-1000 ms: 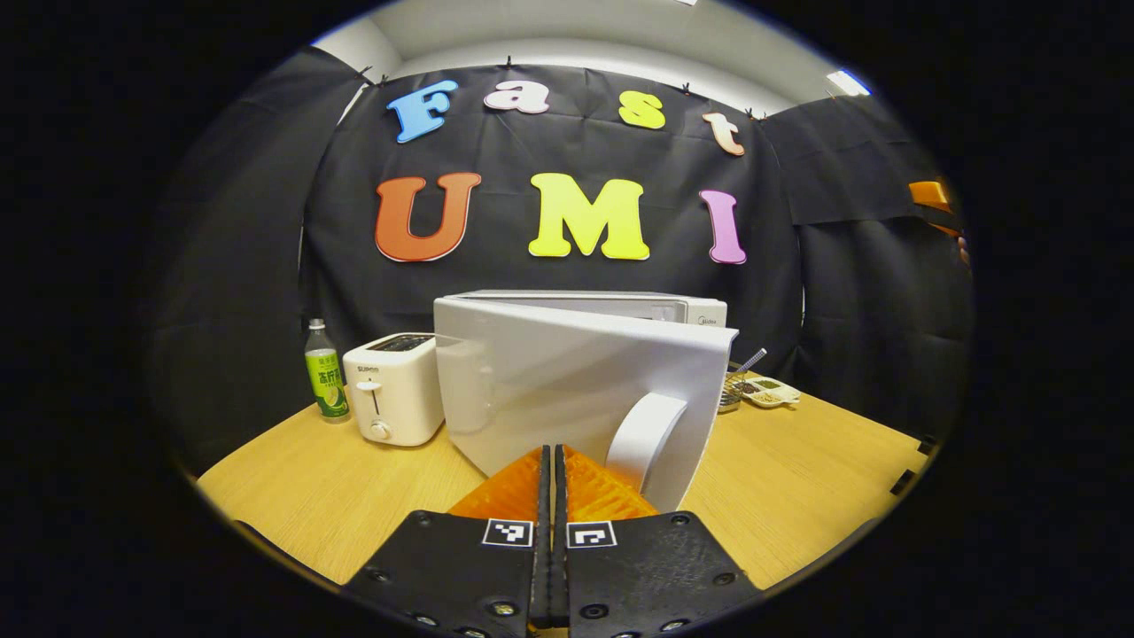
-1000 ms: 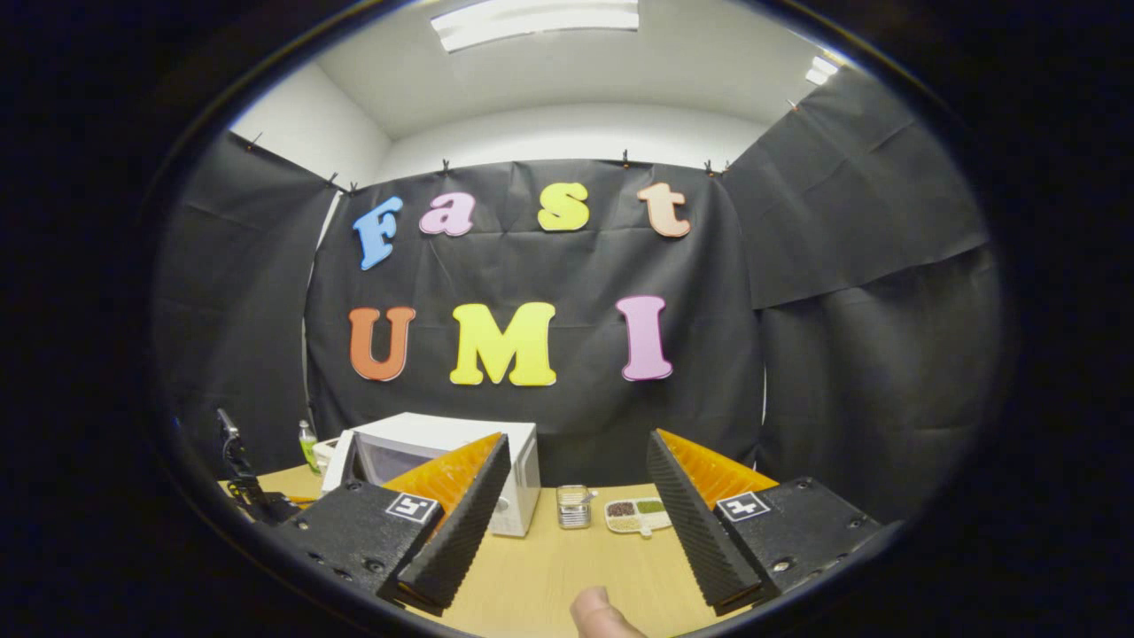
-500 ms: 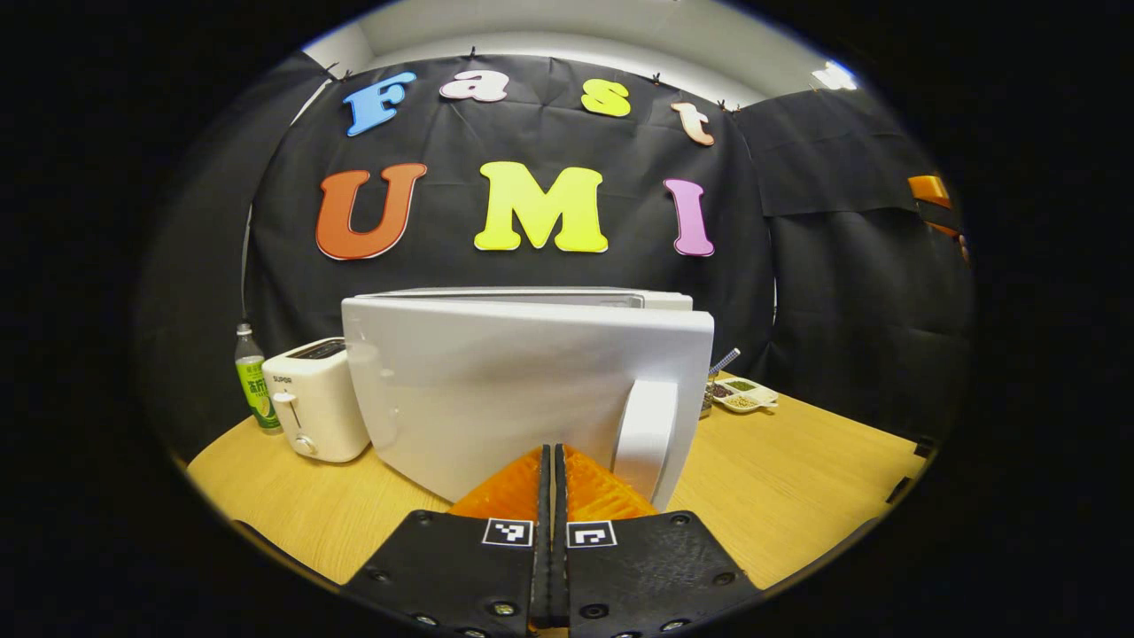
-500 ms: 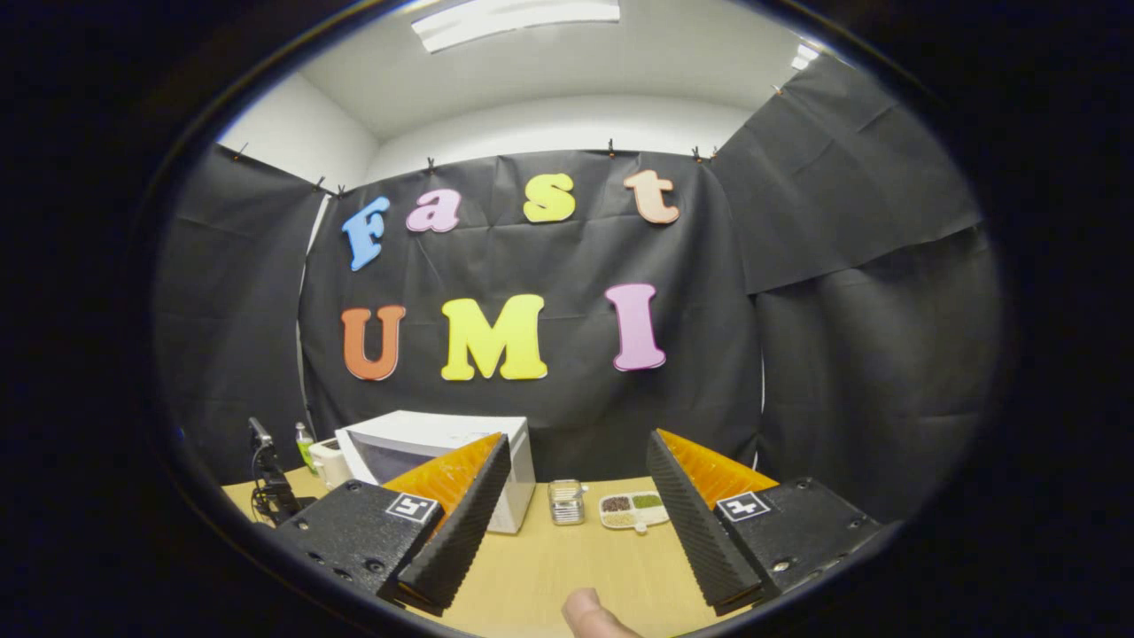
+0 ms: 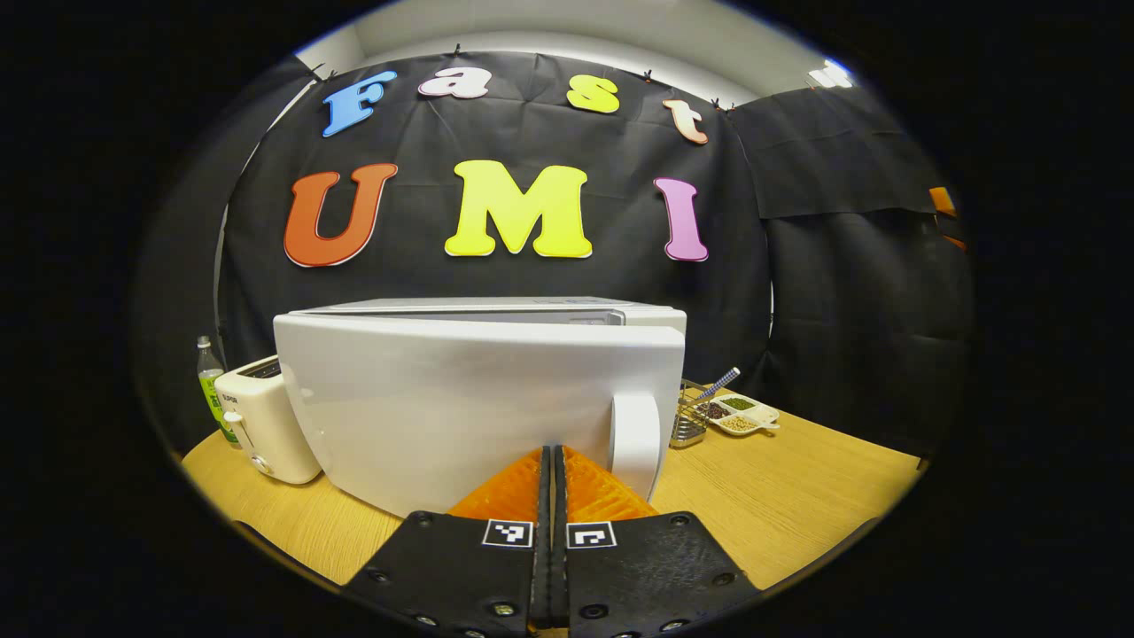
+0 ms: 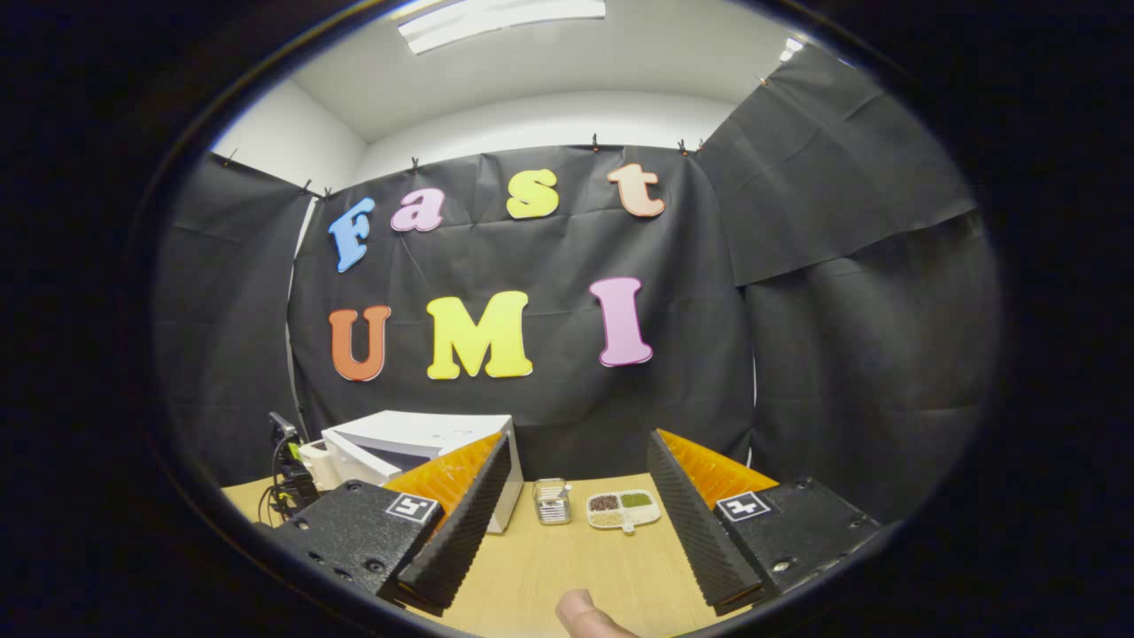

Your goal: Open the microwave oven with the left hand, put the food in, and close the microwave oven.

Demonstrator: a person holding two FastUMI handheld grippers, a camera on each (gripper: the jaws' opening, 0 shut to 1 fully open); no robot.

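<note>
Since the earlier frame the rigid microwave door (image 5: 461, 399) has swung nearer shut, pushed beside its handle (image 5: 635, 439) by the left gripper (image 5: 551, 478), jaws together; right gripper (image 6: 571, 496) jaws apart, empty.

White microwave oven (image 5: 478, 399) sits on the wooden counter (image 5: 797, 496), broad face toward the left gripper view. Door (image 5: 443, 412) nearly closed, a narrow gap showing along its top edge. Curved white handle (image 5: 634, 443) upright at the door's right end. Right gripper view: the oven (image 6: 416, 443) far left.
</note>
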